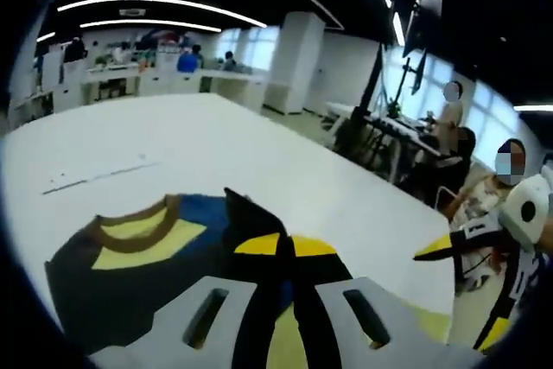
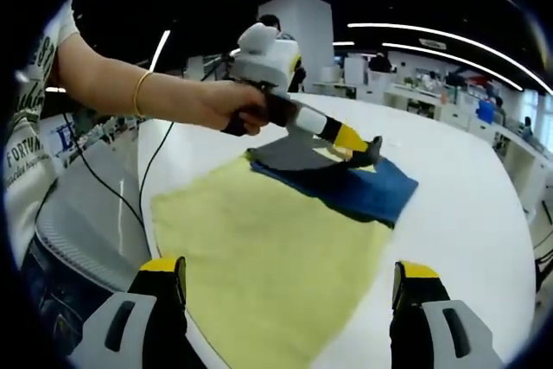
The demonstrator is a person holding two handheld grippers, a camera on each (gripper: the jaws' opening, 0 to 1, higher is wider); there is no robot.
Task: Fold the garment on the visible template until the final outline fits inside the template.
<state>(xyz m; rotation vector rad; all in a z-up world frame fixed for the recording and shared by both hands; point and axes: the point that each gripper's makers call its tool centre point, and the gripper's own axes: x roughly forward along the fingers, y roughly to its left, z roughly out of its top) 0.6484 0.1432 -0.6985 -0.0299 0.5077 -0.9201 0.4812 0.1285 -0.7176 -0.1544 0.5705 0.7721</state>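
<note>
In the right gripper view, the garment (image 2: 346,181) lies on the tabletop (image 2: 471,213), resting on the template (image 2: 259,257), which spreads toward the near edge. The garment covers the template's far end. The left claw (image 2: 367,151), held by a hand (image 2: 226,108) reaching in from the left, closes on the garment's far part. The right claw (image 2: 289,291) hovers above the template's near edge, its 2 jaws wide apart. In the left gripper view, the left claw (image 1: 283,252) pinches a raised fold of the garment (image 1: 130,257), and people sit at desks (image 1: 389,131) beyond the tabletop (image 1: 173,140) on the right.

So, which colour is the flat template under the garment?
Pale yellow; the template shows best in the right gripper view, with the dark garment on its far end.
</note>
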